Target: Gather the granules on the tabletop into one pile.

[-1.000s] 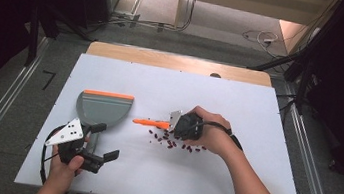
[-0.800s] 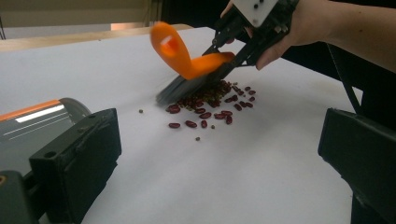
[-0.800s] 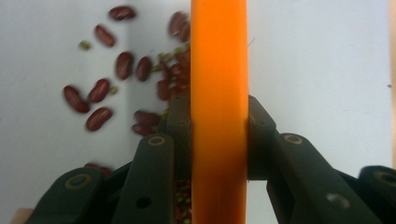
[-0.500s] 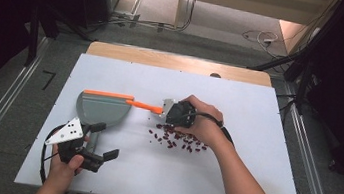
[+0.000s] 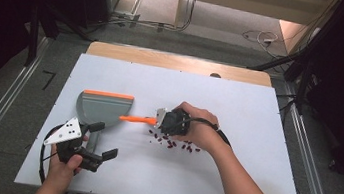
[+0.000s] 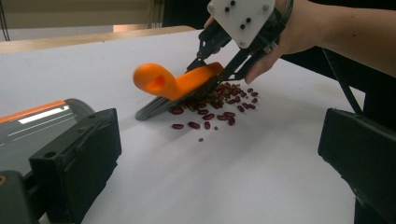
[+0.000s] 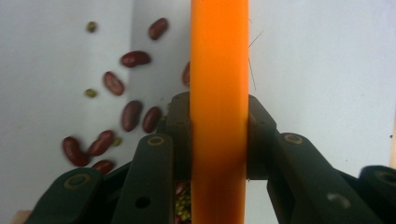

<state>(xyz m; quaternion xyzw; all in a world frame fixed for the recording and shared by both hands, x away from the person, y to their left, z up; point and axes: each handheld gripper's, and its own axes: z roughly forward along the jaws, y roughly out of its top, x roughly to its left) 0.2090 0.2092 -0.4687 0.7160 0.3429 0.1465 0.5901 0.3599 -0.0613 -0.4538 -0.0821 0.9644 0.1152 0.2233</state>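
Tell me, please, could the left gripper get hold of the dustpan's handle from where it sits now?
Probably yes. The left gripper is open, and the dustpan handle runs down between its jaws, with nothing lying across it. The right gripper, shut on the orange brush, works over the beans off to the side.

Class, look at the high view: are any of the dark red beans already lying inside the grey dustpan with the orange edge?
No: the dark red beans all lie on the white table, apart from the grey dustpan.
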